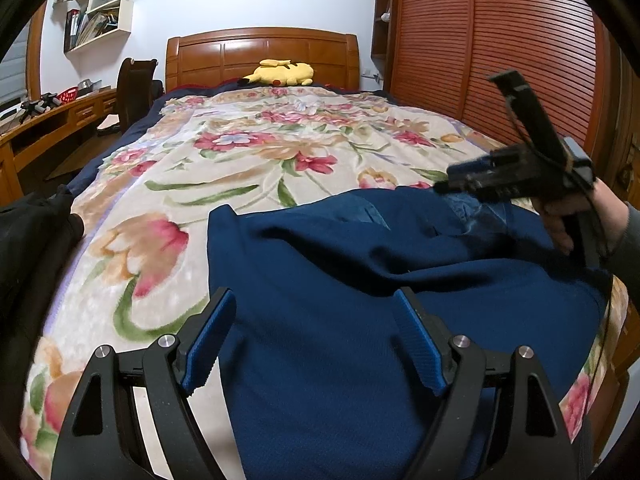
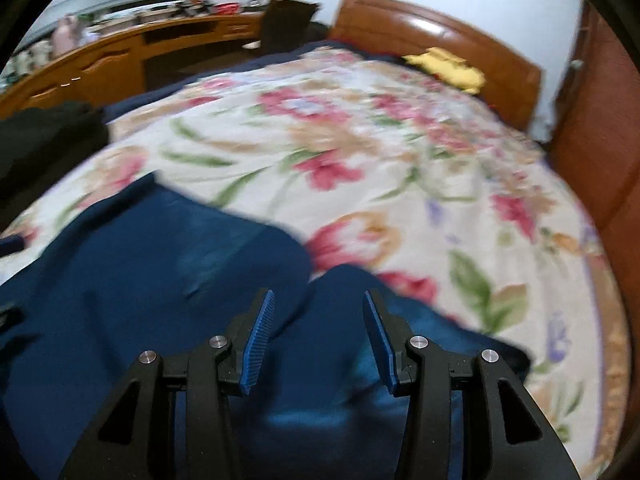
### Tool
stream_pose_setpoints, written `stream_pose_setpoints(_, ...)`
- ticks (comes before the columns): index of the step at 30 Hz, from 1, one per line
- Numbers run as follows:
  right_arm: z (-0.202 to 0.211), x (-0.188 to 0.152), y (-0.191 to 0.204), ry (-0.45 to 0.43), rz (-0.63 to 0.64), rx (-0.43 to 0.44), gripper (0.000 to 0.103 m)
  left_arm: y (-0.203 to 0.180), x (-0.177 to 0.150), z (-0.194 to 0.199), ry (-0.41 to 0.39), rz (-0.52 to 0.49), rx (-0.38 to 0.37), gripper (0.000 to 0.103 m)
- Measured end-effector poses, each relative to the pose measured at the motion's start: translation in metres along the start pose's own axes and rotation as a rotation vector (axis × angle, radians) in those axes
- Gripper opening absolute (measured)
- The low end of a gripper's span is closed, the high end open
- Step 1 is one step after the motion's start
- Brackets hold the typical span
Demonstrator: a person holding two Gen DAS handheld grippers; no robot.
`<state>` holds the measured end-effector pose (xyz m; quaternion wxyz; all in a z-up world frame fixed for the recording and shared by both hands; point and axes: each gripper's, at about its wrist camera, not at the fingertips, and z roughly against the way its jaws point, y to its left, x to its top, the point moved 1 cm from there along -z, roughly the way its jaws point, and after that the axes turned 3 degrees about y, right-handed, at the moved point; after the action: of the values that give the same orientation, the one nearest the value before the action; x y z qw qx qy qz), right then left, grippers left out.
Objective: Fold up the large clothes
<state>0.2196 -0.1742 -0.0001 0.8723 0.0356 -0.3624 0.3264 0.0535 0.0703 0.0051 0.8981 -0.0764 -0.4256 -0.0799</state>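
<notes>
Between the spread blue pads of the left gripper [image 1: 314, 336] lies nothing but flat cloth: its jaws stand wide apart, hovering low over the near part of a navy blue garment [image 1: 360, 300] without pinching any of it. One pad hangs above the garment's left edge, right where the blue cloth meets the floral blanket [image 1: 224, 160], and the other sits over the middle of the fabric. Off to the right, the right gripper [image 2: 318, 340] also has its jaws well apart, with a rumpled fold of the same garment [image 2: 160, 280] running beneath and between them; the view is blurred, so I cannot tell whether the pads touch the cloth. From the left wrist camera the right gripper's black body [image 1: 516, 172] shows up held in a hand [image 1: 560, 220] above the garment's far right side. The garment sprawls across the foot of the bed, creased and partly doubled over on the blanket. Farther back a yellow plush toy [image 1: 282, 73] rests against the wooden headboard [image 1: 260, 54], a slatted wardrobe [image 1: 500, 40] stands on the right, and a long wooden desk [image 2: 100, 64] runs along the left wall.
</notes>
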Motion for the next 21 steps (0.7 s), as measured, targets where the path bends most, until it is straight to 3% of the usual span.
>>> stream_pose_setpoints(6,-0.012,-0.019,0.035,0.065,0.072,0.115,0.048,0.000,-0.001,0.000,0.004,0.000,0.000,0.081)
stream_pose_setpoints(13,-0.027,-0.030,0.024,0.158,0.087,0.144,0.048,-0.001,-0.003,-0.001,0.007,-0.007,-0.001,0.081)
stream_pose_setpoints(19,-0.029,-0.026,0.026,0.186,0.094,0.155,0.048,-0.001,-0.002,-0.001,0.008,-0.006,-0.001,0.081)
stream_pose_setpoints(21,-0.024,-0.024,0.031,0.188,0.105,0.167,0.041,-0.002,-0.003,-0.001,0.008,-0.006,-0.003,0.081)
